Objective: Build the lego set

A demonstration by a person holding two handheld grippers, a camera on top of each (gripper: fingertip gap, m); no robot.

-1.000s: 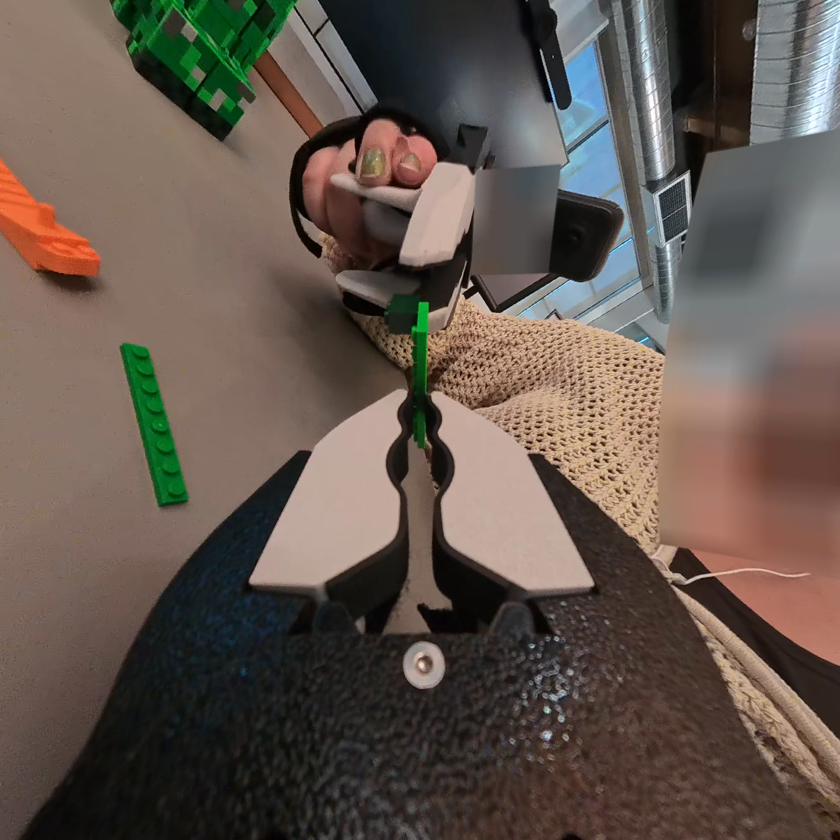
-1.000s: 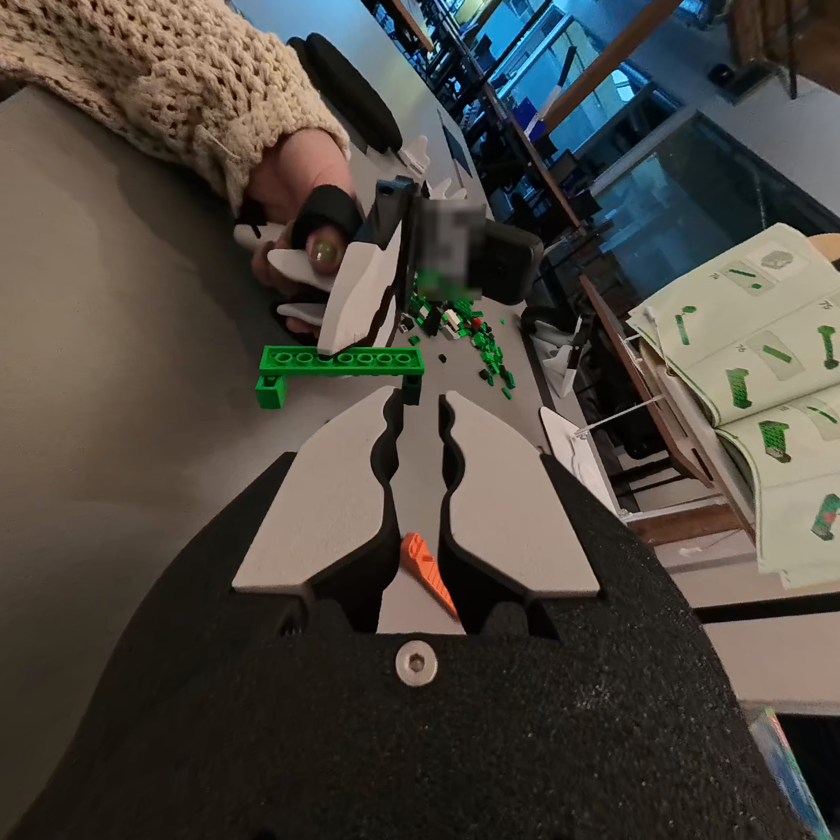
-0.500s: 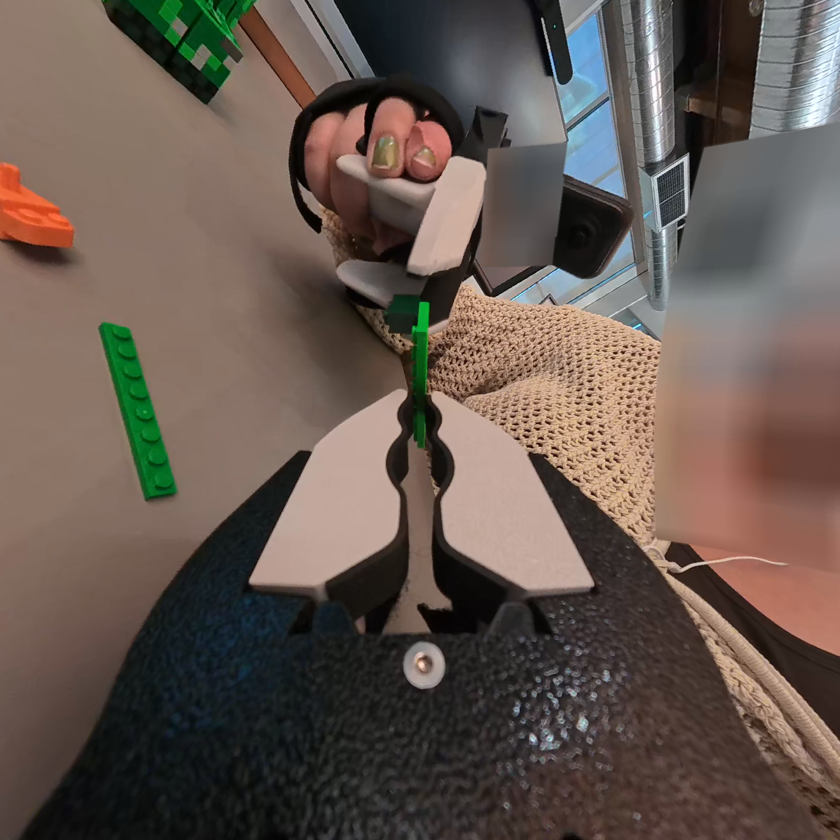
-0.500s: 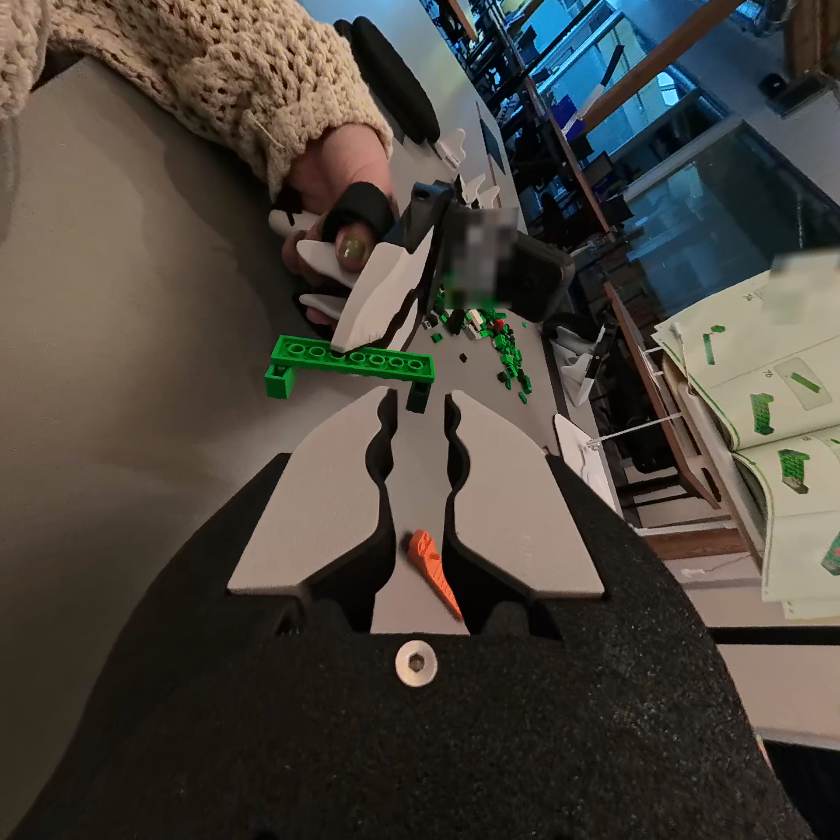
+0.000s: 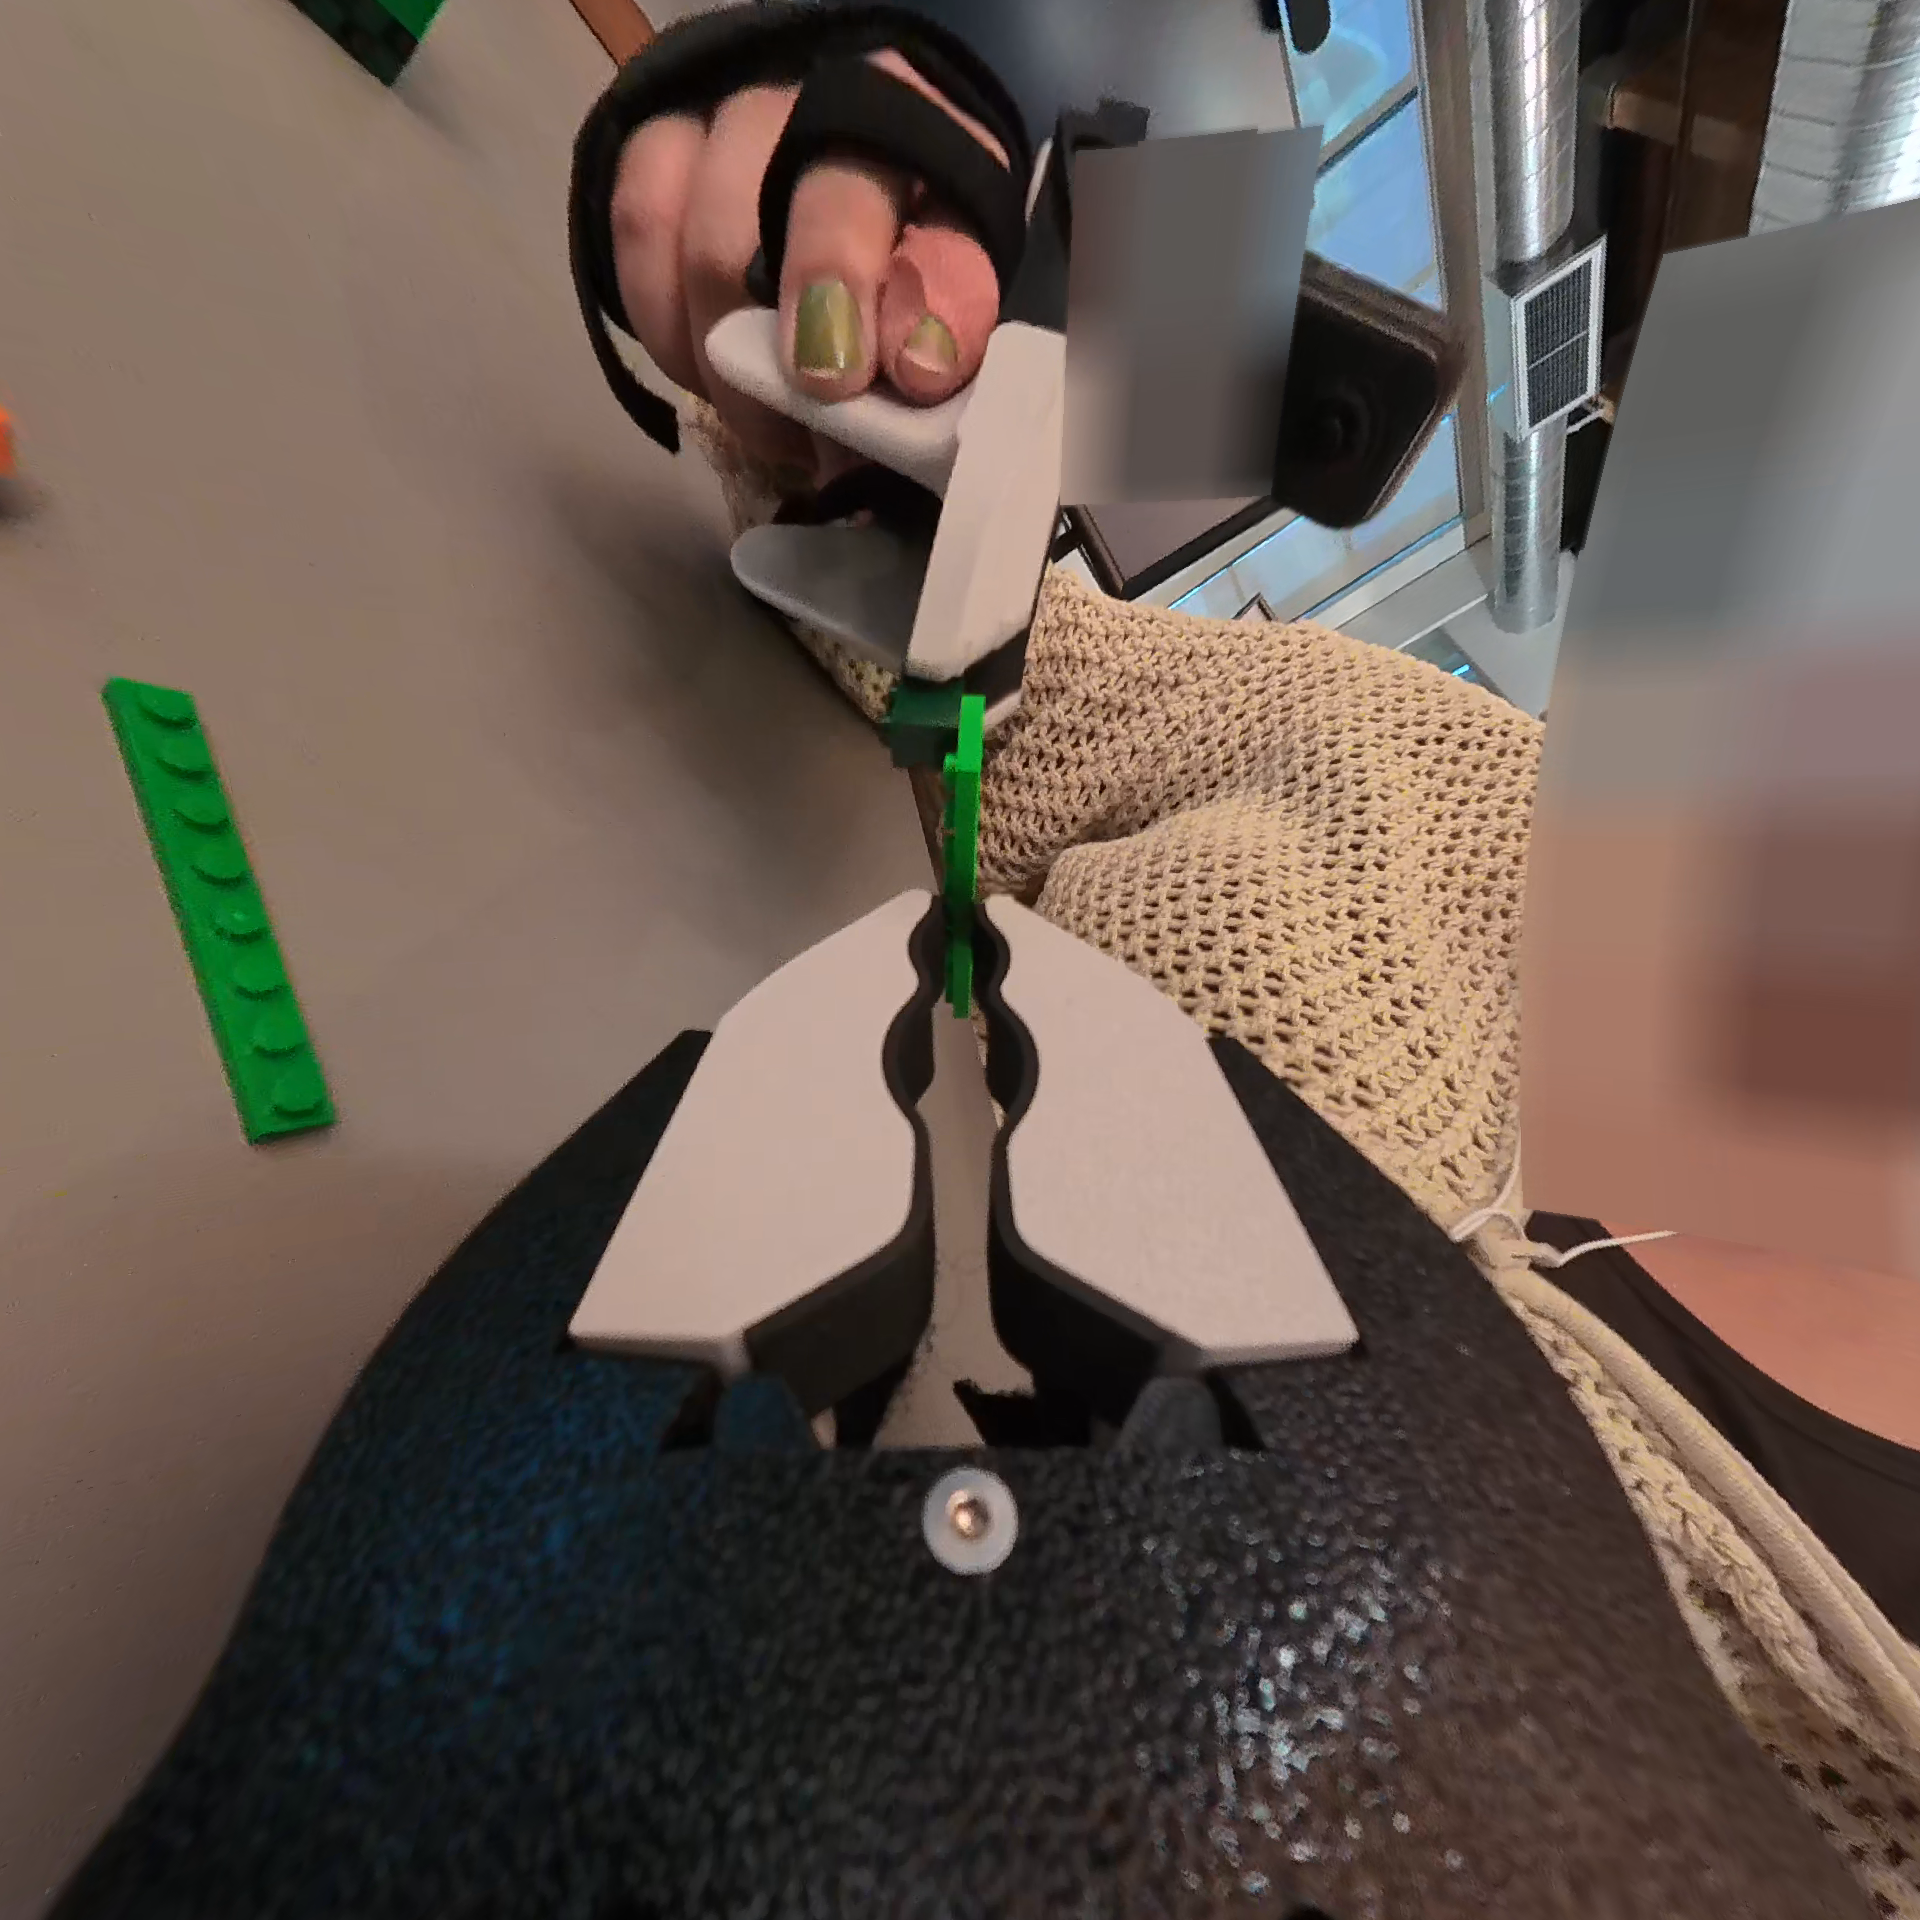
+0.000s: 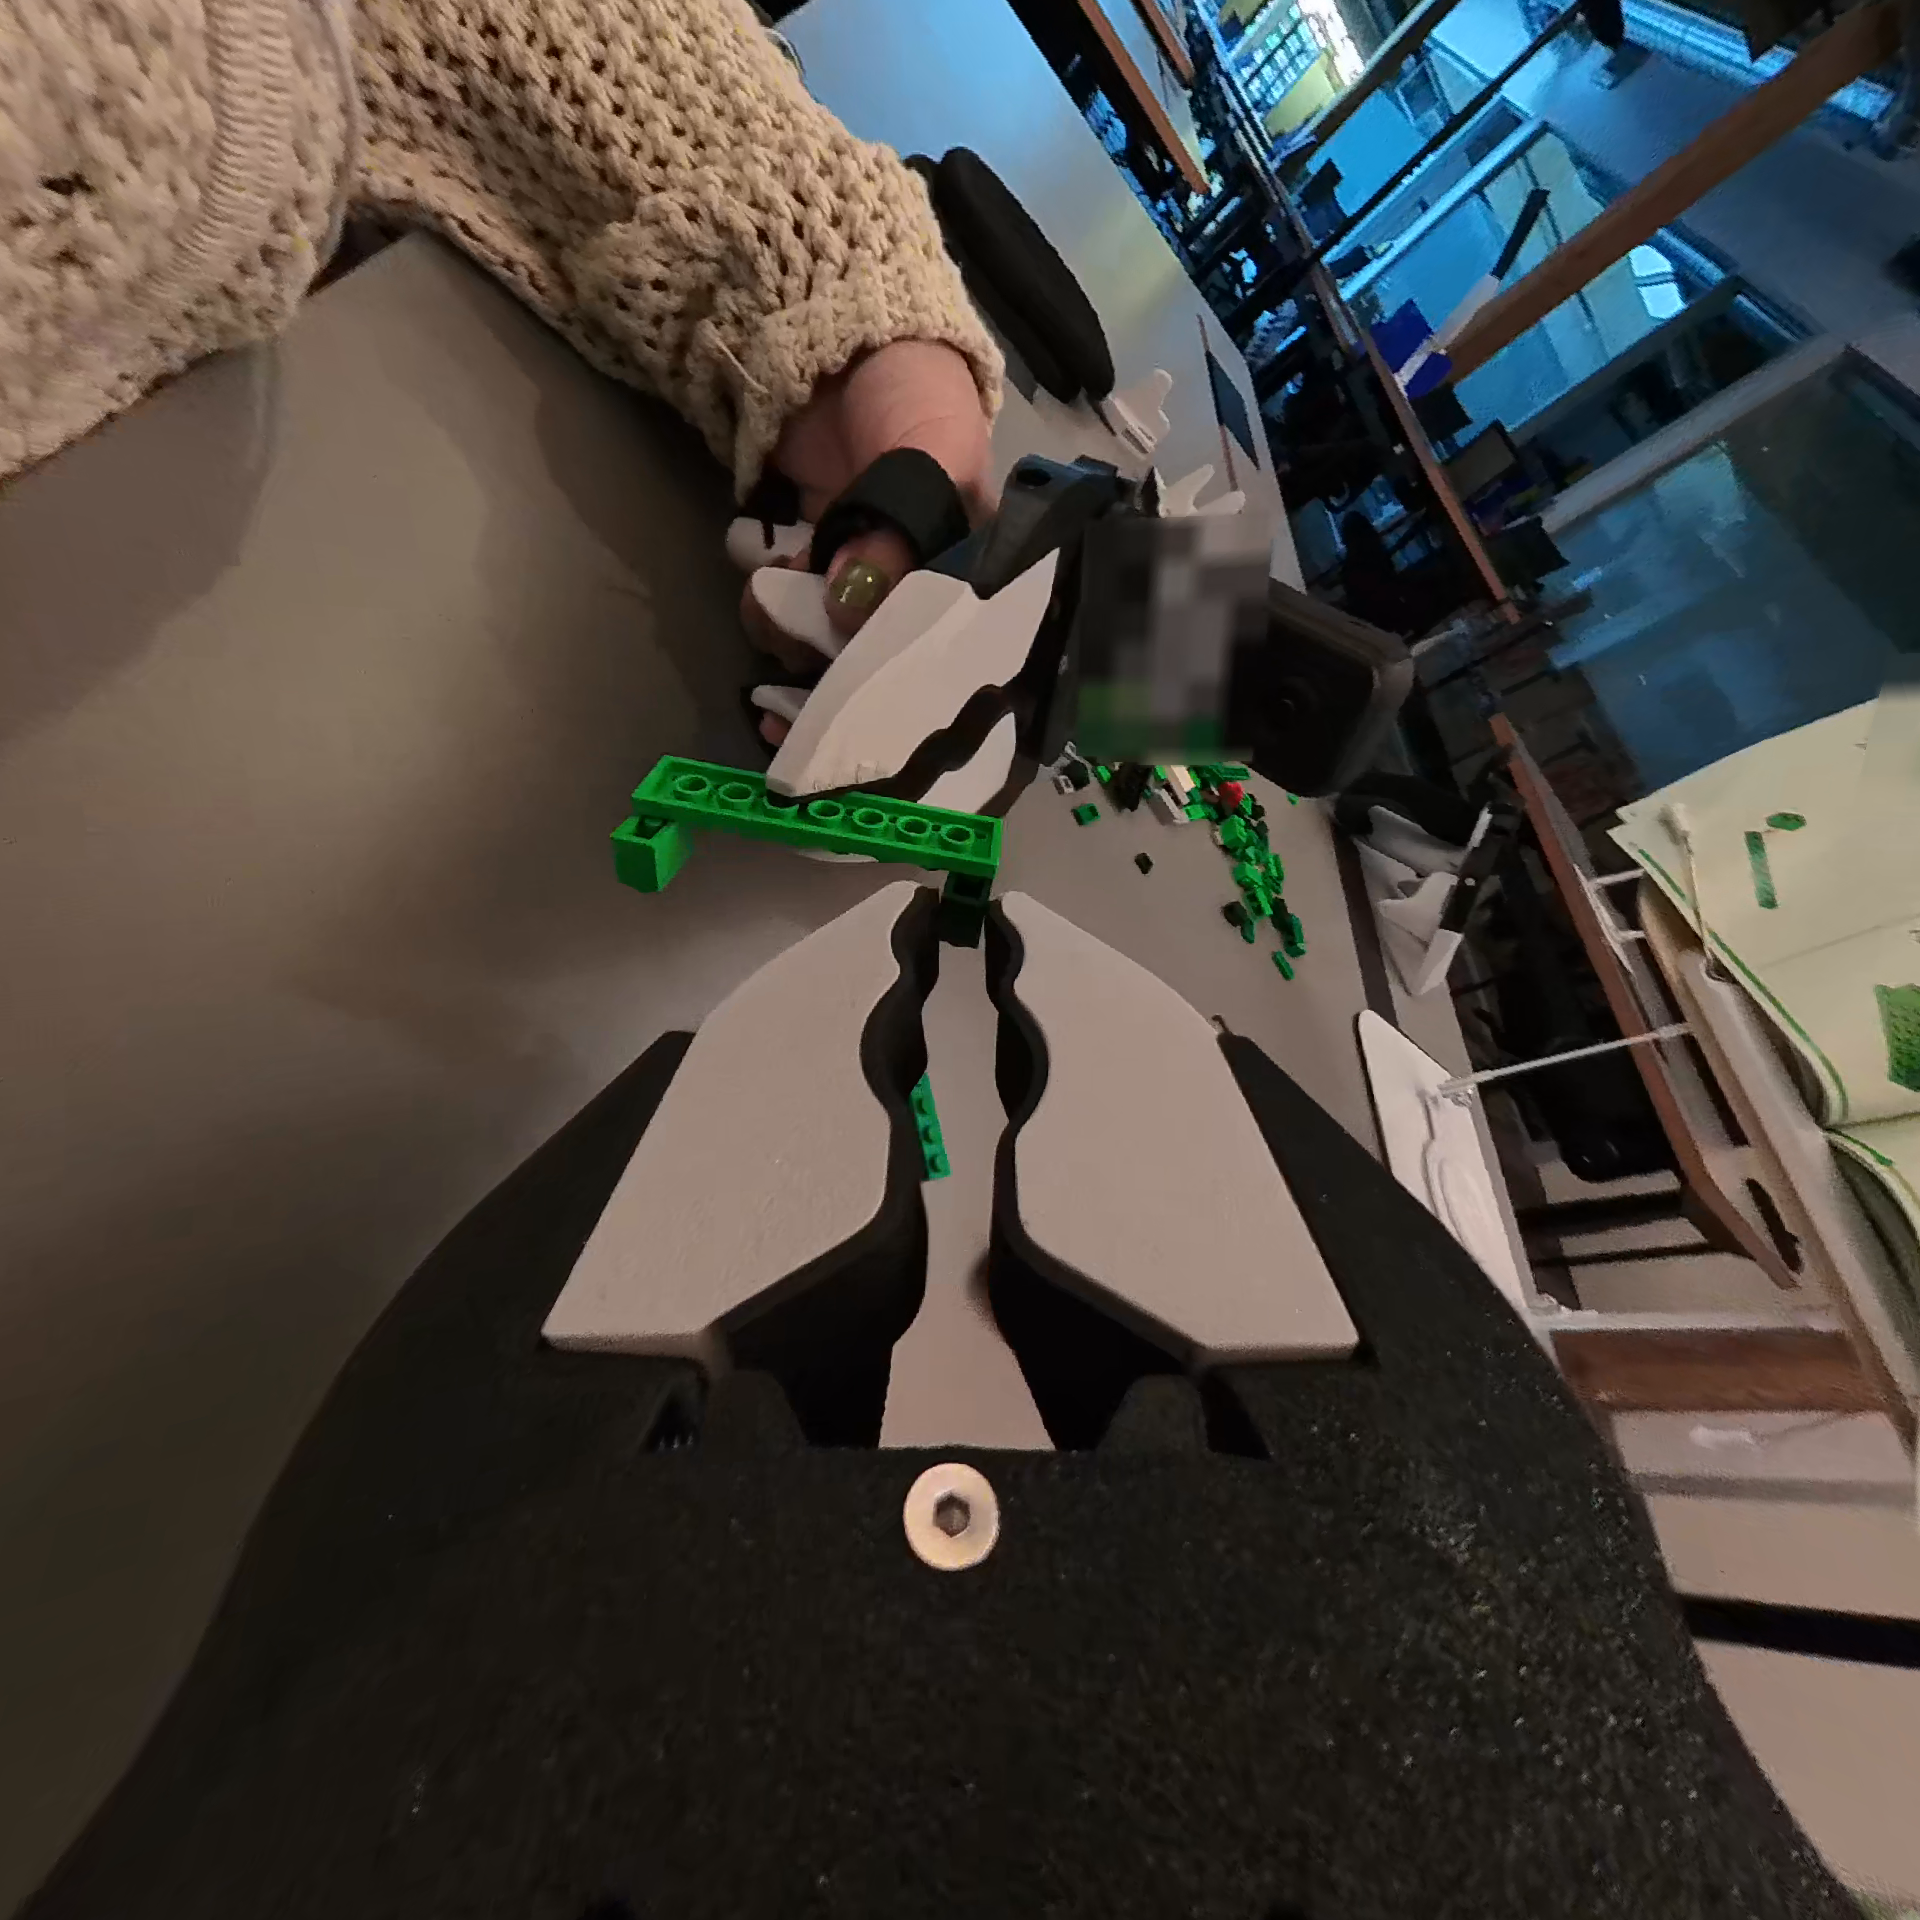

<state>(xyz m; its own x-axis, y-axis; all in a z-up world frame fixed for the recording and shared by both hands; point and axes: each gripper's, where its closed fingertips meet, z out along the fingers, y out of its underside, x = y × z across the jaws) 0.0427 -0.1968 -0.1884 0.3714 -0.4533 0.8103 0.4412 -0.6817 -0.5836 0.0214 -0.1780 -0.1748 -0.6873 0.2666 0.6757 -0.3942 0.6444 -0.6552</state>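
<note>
Left wrist view shows the left claw (image 5: 961,925) clenched on a long bright green plate (image 5: 963,831), gripped edge-on so it stands out beyond the tips. At the plate's far end the right claw (image 5: 940,698) pinches a small dark green brick (image 5: 920,724) that touches the plate. A hand (image 5: 800,260) in a black strap works that claw's handle. Left of the held plate, a second green studded plate (image 5: 213,904) lies flat on the grey surface (image 5: 416,623), well apart from both claws.

From the right wrist view, the right claw (image 6: 961,914) is closed on the dark green brick (image 6: 961,912) under one end of the held plate (image 6: 831,821); a bright green brick (image 6: 646,854) hangs under the other end. The left claw (image 6: 883,774) clamps the plate from behind. Beyond the plate, loose green pieces (image 6: 1247,862) lie scattered on the surface (image 6: 312,727), not in any container. To the plate's right an open instruction booklet (image 6: 1787,935) rests on a stand.

Compared with a second ago, the right claw's tips have narrowed onto the dark brick, which then sat in a wider gap. The orange piece seen between its fingers earlier is gone from that gap; part of the flat green plate (image 6: 928,1127) shows there instead. In the left view, the orange piece has slid almost off the left edge, and the right claw sits closer and larger.
</note>
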